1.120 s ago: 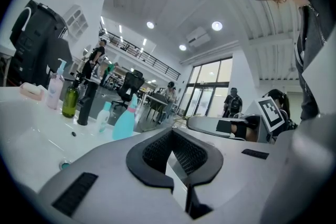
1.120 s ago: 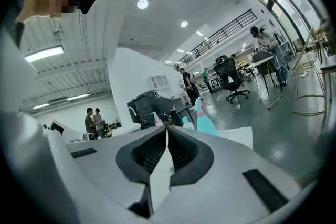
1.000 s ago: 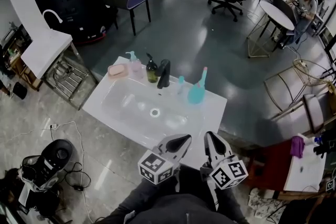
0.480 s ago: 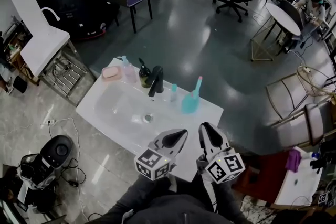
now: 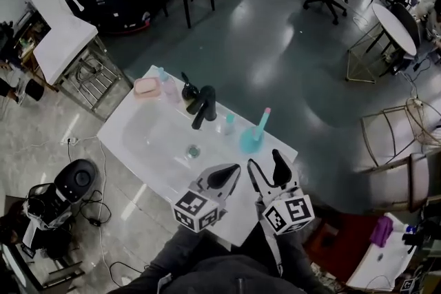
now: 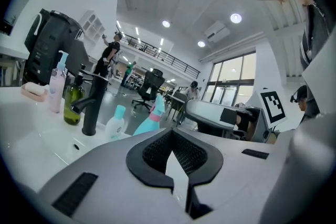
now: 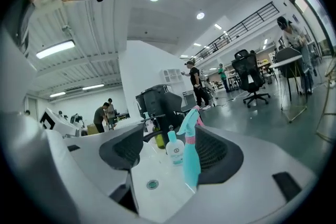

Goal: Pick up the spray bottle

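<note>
The teal spray bottle (image 5: 249,139) with a pink collar stands upright at the back right of the white sink counter (image 5: 279,151). My right gripper (image 5: 264,163) hovers over the counter's near edge, just short of the bottle. Its jaws have just been opening and now stand open, with nothing touching the pads. In the right gripper view the spray bottle (image 7: 190,157) shows ahead between the spread jaws of that gripper (image 7: 170,149). My left gripper (image 5: 231,172) is beside it, shut and empty. The left gripper view shows that gripper (image 6: 172,136) and the spray bottle (image 6: 152,115) beyond it.
A black tap (image 5: 203,107) stands behind the basin drain (image 5: 193,150). Left of the spray bottle is a small white bottle with a teal cap (image 5: 227,124). Further left are a dark green bottle (image 5: 187,89), a pink pump bottle (image 5: 164,82) and a pink soap dish (image 5: 146,87).
Both grippers have moved forward over the counter toward the bottles. The right gripper's jaws, together before, now stand apart. The left gripper stays shut.
</note>
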